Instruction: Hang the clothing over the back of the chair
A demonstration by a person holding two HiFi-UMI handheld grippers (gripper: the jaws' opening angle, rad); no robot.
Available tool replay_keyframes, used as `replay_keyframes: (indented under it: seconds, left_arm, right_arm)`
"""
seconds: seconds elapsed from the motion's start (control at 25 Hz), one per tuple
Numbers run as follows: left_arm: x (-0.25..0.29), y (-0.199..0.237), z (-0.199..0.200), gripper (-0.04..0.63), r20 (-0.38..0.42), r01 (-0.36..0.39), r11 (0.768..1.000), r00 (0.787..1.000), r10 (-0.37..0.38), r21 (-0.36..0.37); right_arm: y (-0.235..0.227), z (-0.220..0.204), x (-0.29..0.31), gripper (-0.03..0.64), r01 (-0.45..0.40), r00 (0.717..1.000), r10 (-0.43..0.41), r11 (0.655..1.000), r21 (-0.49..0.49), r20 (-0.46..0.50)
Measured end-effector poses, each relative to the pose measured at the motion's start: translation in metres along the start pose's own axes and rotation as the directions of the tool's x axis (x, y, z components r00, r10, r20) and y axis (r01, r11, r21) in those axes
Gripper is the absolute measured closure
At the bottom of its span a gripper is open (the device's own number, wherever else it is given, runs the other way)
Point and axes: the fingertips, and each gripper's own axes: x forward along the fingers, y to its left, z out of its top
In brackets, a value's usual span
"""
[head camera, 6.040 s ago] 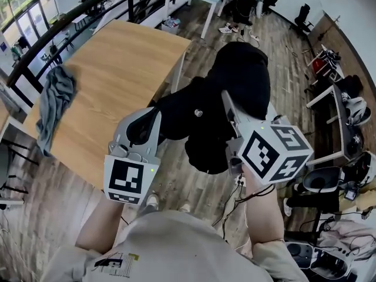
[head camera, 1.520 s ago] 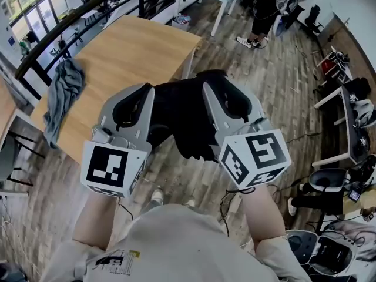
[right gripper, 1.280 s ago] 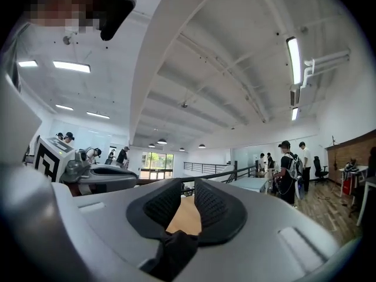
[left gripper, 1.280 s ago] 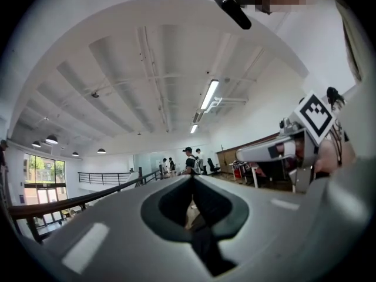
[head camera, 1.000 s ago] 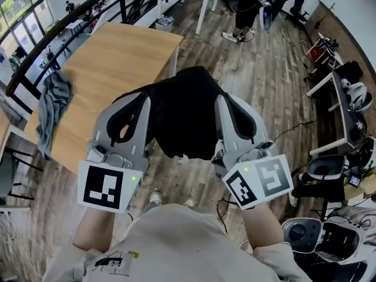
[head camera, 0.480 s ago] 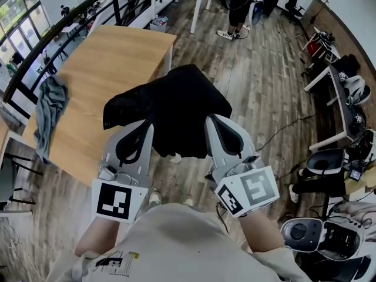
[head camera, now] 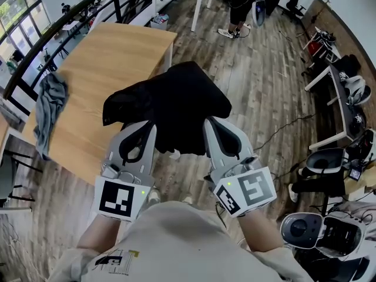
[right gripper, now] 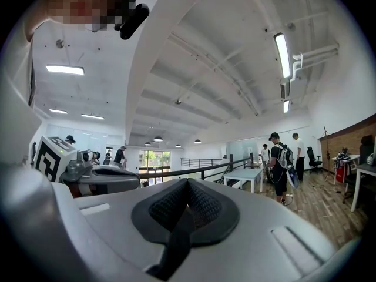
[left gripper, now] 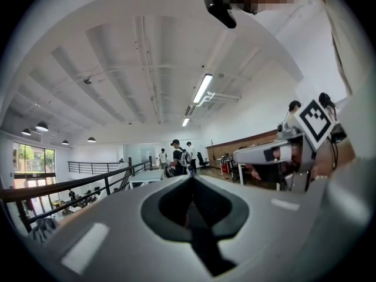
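i have the black clothing (head camera: 170, 101) up in front of me, over the floor beside the table (head camera: 111, 51), spread between my 2 claws. the left claw (head camera: 145, 128) is closed tight, with a dark strip of cloth in the seam of its jaws. the right claw (head camera: 212, 124) is closed all the way too, nipping the near edge at the other side. i see no chair; if it stands under the cloth, it is hidden.

i judge the clothing light, soft and floppy: it sags and folds between the 2 grips and holds no shape of its own. thin cloth can slide out of a pinch, so the edge or a seam, at 2 spots well apart, is the place to hold. a grey rag (head camera: 50, 98) lies at the table's left edge, not mine to touch.
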Motion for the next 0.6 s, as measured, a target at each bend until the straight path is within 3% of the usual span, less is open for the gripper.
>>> replay_keyframes:
  seconds: [0.6]
  left_arm:
    - [-0.004,-0.003,-0.005,0.595,-0.02,0.005,1.0,1.0,-0.005,0.006]
  right_arm:
    - [0.004,-0.016,0.001,0.618,-0.006,0.999,0.006,1.0,-0.004,-0.053]
